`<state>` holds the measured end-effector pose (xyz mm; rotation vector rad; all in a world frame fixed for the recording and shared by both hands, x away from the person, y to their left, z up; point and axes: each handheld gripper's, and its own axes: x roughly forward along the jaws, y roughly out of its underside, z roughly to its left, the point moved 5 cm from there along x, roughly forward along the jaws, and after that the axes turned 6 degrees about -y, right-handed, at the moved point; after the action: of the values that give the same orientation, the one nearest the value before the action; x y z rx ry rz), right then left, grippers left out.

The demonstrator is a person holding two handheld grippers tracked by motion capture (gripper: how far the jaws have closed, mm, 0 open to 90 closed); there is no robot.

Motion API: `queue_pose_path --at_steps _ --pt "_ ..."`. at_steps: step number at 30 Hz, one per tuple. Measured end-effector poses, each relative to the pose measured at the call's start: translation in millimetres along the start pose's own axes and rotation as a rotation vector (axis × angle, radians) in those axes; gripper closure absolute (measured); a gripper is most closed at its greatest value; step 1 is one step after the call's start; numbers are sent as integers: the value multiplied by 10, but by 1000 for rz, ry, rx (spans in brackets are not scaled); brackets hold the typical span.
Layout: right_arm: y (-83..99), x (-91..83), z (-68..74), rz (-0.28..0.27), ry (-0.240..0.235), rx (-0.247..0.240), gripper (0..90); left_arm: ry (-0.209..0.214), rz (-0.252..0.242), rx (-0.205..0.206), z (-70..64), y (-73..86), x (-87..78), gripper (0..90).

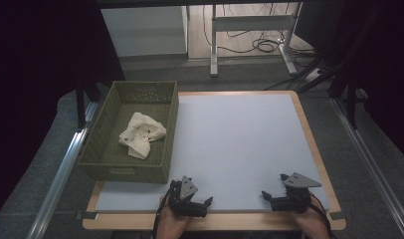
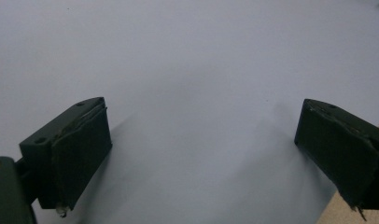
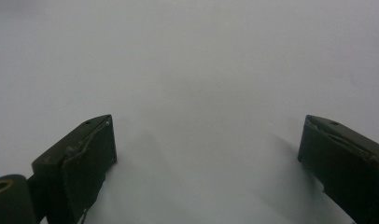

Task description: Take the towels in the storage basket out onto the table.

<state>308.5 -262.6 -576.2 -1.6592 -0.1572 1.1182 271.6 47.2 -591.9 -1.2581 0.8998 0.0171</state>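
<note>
Both grippers sit at the near edge of the desk (image 1: 309, 149), well apart from each other and from anything to pick up; the left gripper (image 1: 204, 201) has its jaws spread wide over bare grey surface with nothing between them, and the right gripper (image 1: 267, 195) is likewise spread and empty. In the left gripper view (image 2: 201, 158) and the right gripper view (image 3: 206, 163) the black pads stand far apart with only the pale mat beyond them.

The cloth (image 1: 141, 134) lies crumpled inside the basket (image 1: 171, 134), which stands at the far left of the desk, well away from both hands; it rests on the basket floor, roughly in the middle, touching neither long wall as far as one can tell.

Judging by how things lie, the work looks either finished or not yet begun (the cloth is in the basket and the mat is bare); if the cloth was to go in, nothing is left but to rest the hands; if it is to come out, the whole reach and grasp remains.

The cloth is cream, soft and bunched into loose folds, with a small reddish mark near its centre; the basket is olive green, rectangular, with woven-looking perforated walls and a stiff rim; the desk top is a smooth matte grey sheet framed by a light wooden border; the gripper pads look rubbery and slightly frayed at the edges.
</note>
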Motion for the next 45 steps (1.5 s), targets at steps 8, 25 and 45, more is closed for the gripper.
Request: queue_pose_path --at_steps 8,25,45 --pt "0 -1 -2 1 0 -1 42 -4 0 -3 -4 3 -4 39" --pt "1 -2 -4 1 -3 0 43 -9 -1 -10 -10 4 -5 40" --pt "1 -2 -5 1 -3 -1 43 16 23 5 11 -18 -6 44"
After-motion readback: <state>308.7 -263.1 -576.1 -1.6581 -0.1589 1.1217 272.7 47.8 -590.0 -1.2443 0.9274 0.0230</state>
